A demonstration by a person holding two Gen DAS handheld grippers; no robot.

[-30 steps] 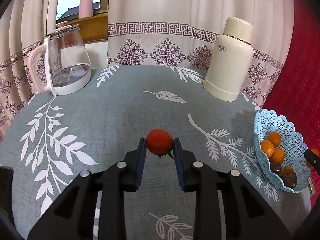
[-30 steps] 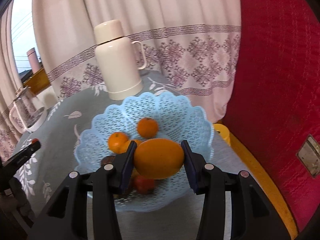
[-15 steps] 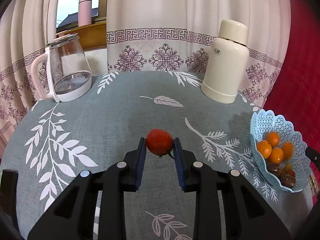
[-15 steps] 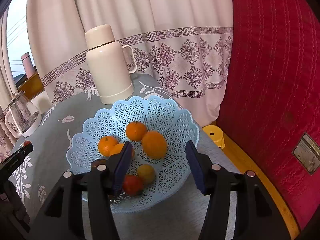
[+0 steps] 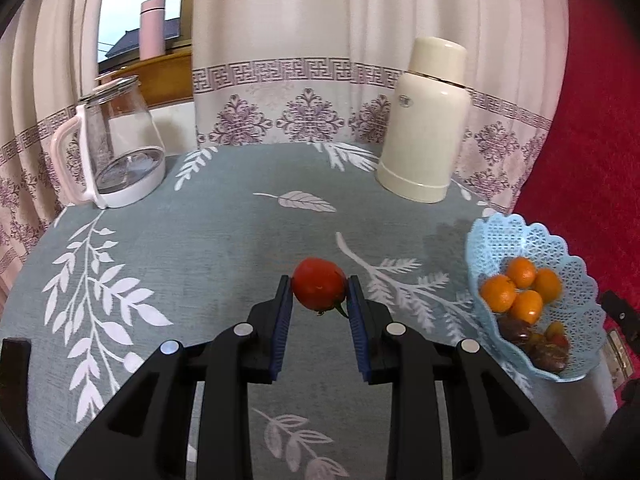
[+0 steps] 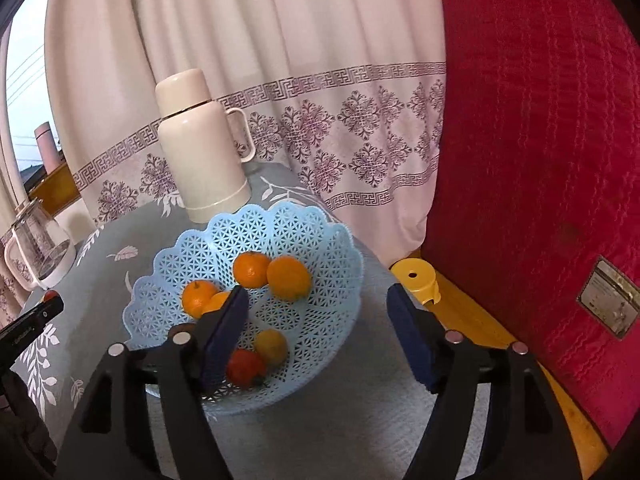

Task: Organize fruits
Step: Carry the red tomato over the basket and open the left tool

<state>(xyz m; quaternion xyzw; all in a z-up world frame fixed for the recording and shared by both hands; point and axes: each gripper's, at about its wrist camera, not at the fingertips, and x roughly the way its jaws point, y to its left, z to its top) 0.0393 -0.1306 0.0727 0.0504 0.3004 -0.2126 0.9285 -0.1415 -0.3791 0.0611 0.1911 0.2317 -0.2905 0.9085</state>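
Observation:
My left gripper (image 5: 319, 294) is shut on a red tomato (image 5: 319, 289) and holds it over the middle of the grey leaf-print tablecloth. A light blue lattice basket (image 5: 496, 240) stands at the table's right edge with several oranges (image 5: 520, 286) and dark fruits in it. In the right wrist view my right gripper (image 6: 320, 322) is open and empty, above and in front of the basket (image 6: 296, 220). The basket holds several oranges (image 6: 288, 278), a yellow fruit (image 6: 272, 346) and a red tomato (image 6: 246, 368).
A cream thermos (image 5: 426, 124) stands at the back right of the table, just behind the basket in the right wrist view (image 6: 200, 148). A glass kettle (image 5: 116, 140) stands at the back left. A yellow stool (image 6: 416, 280) and a red padded wall (image 6: 540, 160) are beyond the table's right edge.
My right gripper opened and let an orange fall into the basket, then drew back and up. My left gripper kept the tomato and lifted slightly.

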